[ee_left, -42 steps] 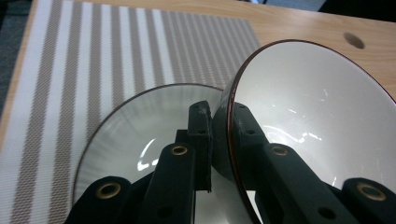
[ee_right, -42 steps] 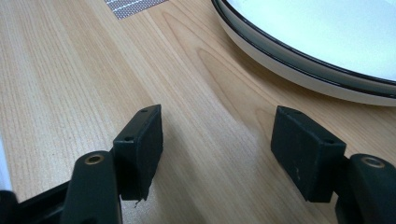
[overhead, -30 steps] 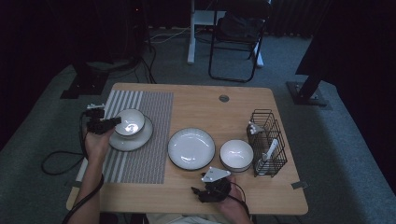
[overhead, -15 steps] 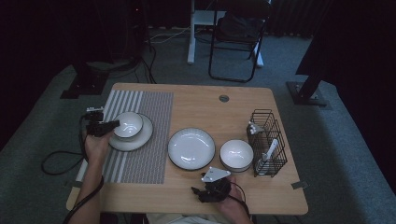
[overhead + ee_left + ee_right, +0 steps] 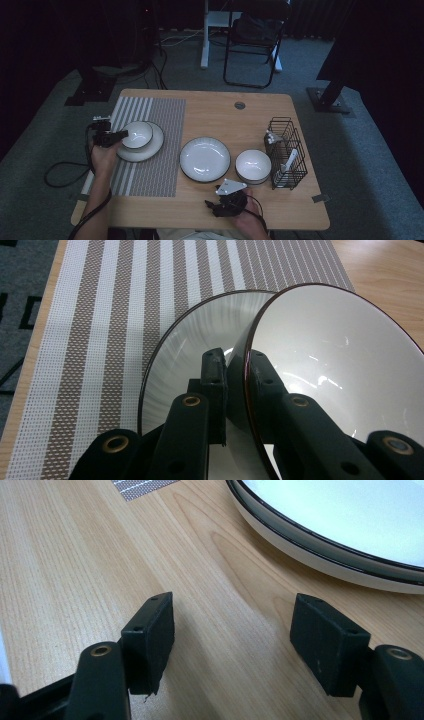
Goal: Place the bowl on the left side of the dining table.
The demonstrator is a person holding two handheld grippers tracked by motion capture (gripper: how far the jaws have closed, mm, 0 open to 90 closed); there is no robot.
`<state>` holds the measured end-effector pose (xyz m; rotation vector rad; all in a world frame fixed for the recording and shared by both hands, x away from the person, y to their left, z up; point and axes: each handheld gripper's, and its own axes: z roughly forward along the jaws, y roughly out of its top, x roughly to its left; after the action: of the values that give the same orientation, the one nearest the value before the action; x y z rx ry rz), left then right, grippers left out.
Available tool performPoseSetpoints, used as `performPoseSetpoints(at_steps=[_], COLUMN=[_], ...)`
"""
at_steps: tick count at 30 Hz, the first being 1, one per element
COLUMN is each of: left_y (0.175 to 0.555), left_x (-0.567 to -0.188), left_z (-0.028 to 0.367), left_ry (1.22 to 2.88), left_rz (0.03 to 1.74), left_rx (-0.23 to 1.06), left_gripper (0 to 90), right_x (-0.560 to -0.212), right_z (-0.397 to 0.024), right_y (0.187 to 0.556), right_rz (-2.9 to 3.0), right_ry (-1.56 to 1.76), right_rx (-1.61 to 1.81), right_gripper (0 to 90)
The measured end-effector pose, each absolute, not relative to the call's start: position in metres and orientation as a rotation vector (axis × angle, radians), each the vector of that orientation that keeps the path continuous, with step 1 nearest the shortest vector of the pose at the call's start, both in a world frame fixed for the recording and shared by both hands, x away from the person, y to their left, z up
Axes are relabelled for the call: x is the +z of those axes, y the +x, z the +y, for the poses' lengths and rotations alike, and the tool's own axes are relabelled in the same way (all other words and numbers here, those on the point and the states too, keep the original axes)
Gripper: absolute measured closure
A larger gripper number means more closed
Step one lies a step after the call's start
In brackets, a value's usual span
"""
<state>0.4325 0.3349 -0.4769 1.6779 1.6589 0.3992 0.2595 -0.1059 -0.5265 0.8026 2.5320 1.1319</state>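
Left hand-held gripper (image 5: 235,385) clamped on bowl (image 5: 330,365) rim; right hand-held gripper (image 5: 232,640) apart, resting on table (image 5: 75,555).

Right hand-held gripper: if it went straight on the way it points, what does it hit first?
Most likely the rim of the large white plate. The right hand-held gripper has its jaws open just above bare table, with nothing between it and the plate, which lies ahead and slightly right. Depth is hard to judge.
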Motion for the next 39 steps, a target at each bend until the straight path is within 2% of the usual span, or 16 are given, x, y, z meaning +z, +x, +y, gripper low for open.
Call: performPoseSetpoints(at_steps=[39], left_y=[0.4297], left_x=[-0.4803], left_z=[0.3363], left_ry=[1.688], left_rz=[1.642], left_rx=[0.405], left_gripper=[79.4], right_x=[-0.5265], right_z=[-0.1058], right_y=[0.2596], right_rz=[2.531], right_ry=[0.802], right_rx=[1.132], right_gripper=[33.7])
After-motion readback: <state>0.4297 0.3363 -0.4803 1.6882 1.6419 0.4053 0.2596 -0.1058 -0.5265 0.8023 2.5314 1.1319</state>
